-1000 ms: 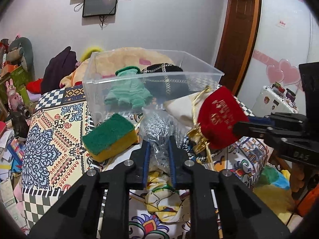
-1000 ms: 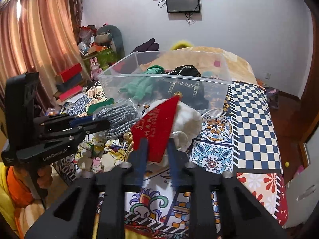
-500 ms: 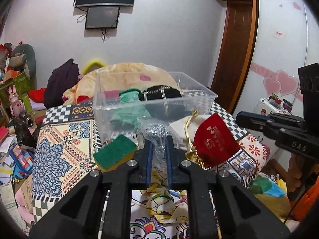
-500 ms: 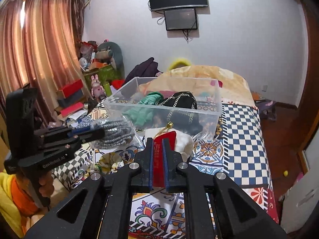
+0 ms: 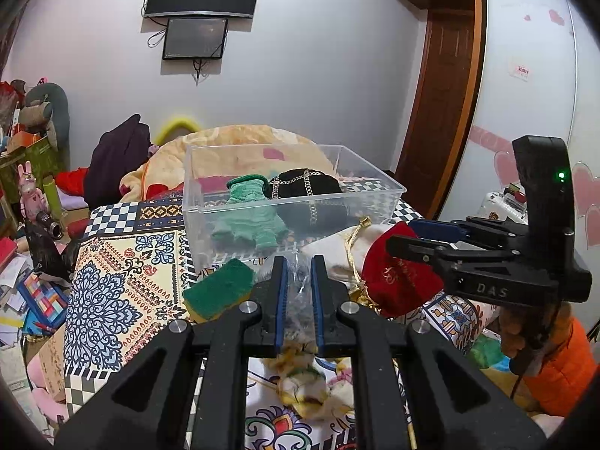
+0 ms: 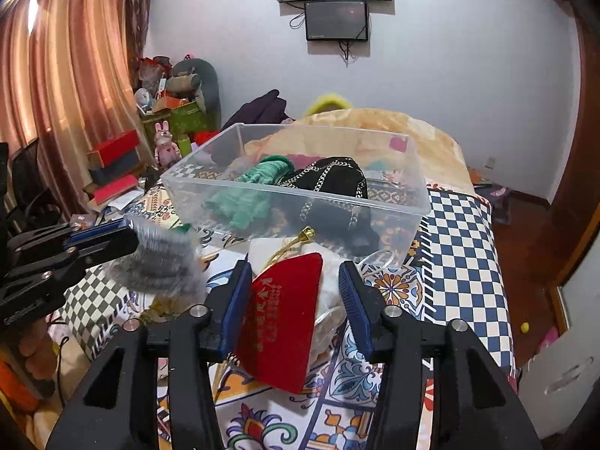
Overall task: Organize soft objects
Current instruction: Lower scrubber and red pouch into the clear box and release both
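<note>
My left gripper (image 5: 299,262) is shut on a clear plastic bag of grey fluffy fabric (image 6: 161,258), held above the bed. My right gripper (image 6: 294,270) is open, and a red velvet pouch (image 6: 281,322) sits loose between its jaws; it also shows in the left wrist view (image 5: 397,281). A clear plastic bin (image 5: 292,195) stands just beyond, holding a green glove (image 5: 247,213) and a black chain-trimmed bag (image 5: 311,187). A green and yellow sponge (image 5: 217,288) lies left of my left gripper.
A white pouch with gold cord (image 6: 285,247) lies in front of the bin. A yellow patterned cloth (image 5: 307,378) lies under my left gripper. The patterned bedspread (image 5: 112,292) covers the bed; clutter and boxes (image 6: 112,165) crowd the left side. A beige blanket (image 6: 375,127) lies behind the bin.
My right gripper has opened, and the red pouch now sits loose between its jaws. My left gripper has lifted the grey bag and drawn back a little.
</note>
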Available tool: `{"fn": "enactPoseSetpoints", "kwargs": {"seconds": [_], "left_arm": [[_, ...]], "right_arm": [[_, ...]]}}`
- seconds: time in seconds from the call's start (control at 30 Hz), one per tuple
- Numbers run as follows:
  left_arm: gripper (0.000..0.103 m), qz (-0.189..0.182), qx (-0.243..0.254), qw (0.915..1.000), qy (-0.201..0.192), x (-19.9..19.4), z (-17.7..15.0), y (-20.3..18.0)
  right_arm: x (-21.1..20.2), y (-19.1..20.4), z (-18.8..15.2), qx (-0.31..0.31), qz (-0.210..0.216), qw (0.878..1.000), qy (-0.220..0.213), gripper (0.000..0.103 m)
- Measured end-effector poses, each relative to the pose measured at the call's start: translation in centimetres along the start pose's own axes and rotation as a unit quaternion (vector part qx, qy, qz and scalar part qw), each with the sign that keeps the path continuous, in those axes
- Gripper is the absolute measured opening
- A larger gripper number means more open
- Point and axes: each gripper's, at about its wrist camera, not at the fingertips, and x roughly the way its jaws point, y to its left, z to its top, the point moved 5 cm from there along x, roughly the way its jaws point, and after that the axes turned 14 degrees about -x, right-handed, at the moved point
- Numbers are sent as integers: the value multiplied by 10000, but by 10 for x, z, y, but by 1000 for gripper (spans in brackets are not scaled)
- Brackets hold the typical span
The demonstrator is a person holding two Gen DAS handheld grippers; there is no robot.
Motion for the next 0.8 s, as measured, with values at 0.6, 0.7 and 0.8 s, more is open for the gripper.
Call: {"fn": "enactPoseSetpoints", "kwargs": {"seconds": [0.6,0.7,0.8], "left_arm": [[12,-12,-223,9980,584,31,-20,16],[11,-44,-241,9980,578,31,-20,17],[5,-71,-241,9985,494,27,-17,15]], "right_arm": [[-6,22,0,-252,420,9987,-111,7],[-11,19,5,-79,559,9980,-270,5],[-18,15,12,4,561,9975,-423,5]]}}
